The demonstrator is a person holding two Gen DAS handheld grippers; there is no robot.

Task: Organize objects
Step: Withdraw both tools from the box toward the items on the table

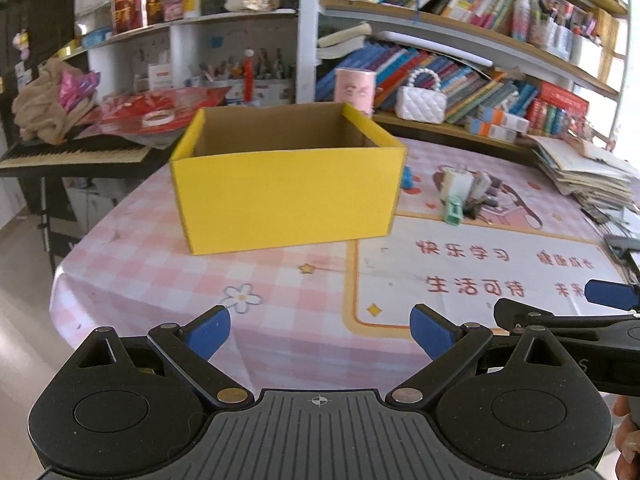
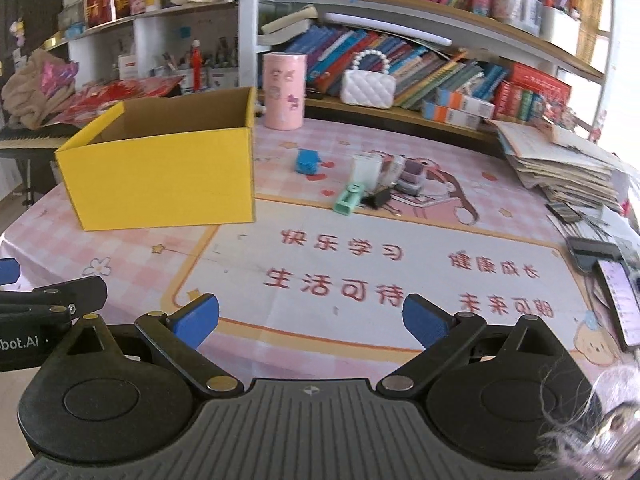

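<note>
An open yellow cardboard box (image 1: 286, 184) (image 2: 160, 174) stands on the pink checked table; its inside looks bare where visible. Right of it lies a cluster of small items: a blue cube (image 2: 307, 161), a mint green stapler-like piece (image 2: 349, 199) (image 1: 453, 210), a black binder clip (image 2: 378, 199), a white block (image 2: 366, 168) and small stamps (image 2: 408, 174). My left gripper (image 1: 320, 334) hovers open over the near table edge with nothing between its blue pads. My right gripper (image 2: 311, 320) is open too, empty, above the printed mat, well short of the cluster.
A pink cylinder (image 2: 284, 90) and a white quilted handbag (image 2: 368, 86) stand at the back before crowded bookshelves. A stack of papers (image 2: 568, 164) and phones (image 2: 618, 300) lie at the right. A keyboard (image 1: 76, 154) sits left of the table.
</note>
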